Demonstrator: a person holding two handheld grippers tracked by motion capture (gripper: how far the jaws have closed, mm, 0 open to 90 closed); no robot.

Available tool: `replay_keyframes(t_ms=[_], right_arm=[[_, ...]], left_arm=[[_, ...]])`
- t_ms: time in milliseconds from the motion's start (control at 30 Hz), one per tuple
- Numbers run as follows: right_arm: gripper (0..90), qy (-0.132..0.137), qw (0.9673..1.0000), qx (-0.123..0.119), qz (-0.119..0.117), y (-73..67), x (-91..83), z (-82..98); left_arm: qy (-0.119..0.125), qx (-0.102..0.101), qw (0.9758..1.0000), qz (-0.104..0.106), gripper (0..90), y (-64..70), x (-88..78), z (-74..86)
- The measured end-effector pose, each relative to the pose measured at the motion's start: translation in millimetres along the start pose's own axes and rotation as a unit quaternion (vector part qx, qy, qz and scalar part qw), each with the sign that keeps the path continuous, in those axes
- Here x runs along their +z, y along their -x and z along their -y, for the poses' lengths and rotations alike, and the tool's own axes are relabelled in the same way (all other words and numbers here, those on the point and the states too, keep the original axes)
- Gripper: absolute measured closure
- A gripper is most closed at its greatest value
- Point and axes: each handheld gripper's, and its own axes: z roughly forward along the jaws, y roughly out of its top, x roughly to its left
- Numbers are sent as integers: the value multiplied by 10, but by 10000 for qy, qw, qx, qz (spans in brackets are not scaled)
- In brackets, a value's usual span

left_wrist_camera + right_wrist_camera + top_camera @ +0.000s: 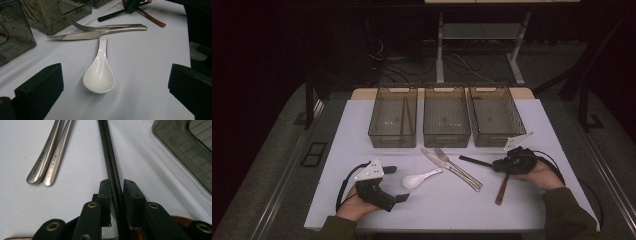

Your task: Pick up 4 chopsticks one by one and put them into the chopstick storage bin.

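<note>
Nearest to us, our left gripper (398, 183) rests on the white table (362, 130) with its jaws spread wide and nothing between them; the white ceramic spoon (99, 75) lies just ahead of the gap, bowl toward us and handle pointing away, so we judge the tool is parked there, lined up on the spoon but not engaged. On the other side, our right gripper (117, 191) has its jaws drawn narrow around the black chopsticks (109, 157), which run lengthwise between the pads and out ahead of them; a sliver of gap shows on the right side, so we cannot tell whether the grip is firm. The pair lies flat on the table, probably why the tool comes in low along it. A brown wooden utensil (502, 189) lies under that gripper. Past the spoon, the fork (457, 166) and knife (443, 163) lie touching, side by side. Farthest off stand three smoky bins (446, 116) in a row, the left one already holding brown chopsticks (404, 117), so we judge sorting is the aim.
</note>
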Motion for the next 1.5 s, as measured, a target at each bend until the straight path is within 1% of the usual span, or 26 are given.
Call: replay_keyframes(t_ms=[167, 567, 667, 733, 933, 1033, 1067, 1133, 1200, 1300, 1400, 1500], right_arm=[[796, -40, 10000, -5, -31, -4, 5, -5], [793, -57, 10000, 12, -24, -7, 6, -5], [760, -68, 10000, 25, -53, -10, 13, -1], [715, -53, 10000, 32, -41, -17, 10, -4], [637, 113, 9999, 59, -52, -38, -30, -20], [629, 235, 9997, 88, 13, -52, -93, -21], [631, 299, 9995, 97, 50, -57, -124, -20], [661, 420, 9990, 128, 92, -63, -192, -20], [728, 488, 9985, 147, 176, -66, -252, -8], [790, 490, 9983, 187, 238, -67, -300, 34], [815, 409, 9985, 216, 280, -54, -314, 90], [817, 367, 9988, 207, 260, -42, -325, 140]], left_arm=[[3, 1, 10000, -3, 0, -1, -1, 0], [0, 1, 10000, -1, 0, 2, -1, 0], [1, -1, 10000, 1, 0, 2, -1, 0], [-12, 4, 10000, 4, 0, -1, -1, 1], [-4, 1, 10000, 3, 0, 0, -2, 1], [6, -1, 10000, -6, 0, 1, -6, 1], [12, -2, 10000, -5, 0, 0, -7, 2], [13, -1, 10000, -5, 0, -2, -9, 4], [13, -4, 10000, -1, 0, -4, -8, 4], [13, -2, 10000, -4, 0, -2, -8, 3], [23, -5, 10000, -3, 0, 2, -9, 2], [18, -4, 10000, -7, 0, 0, -7, 3]])
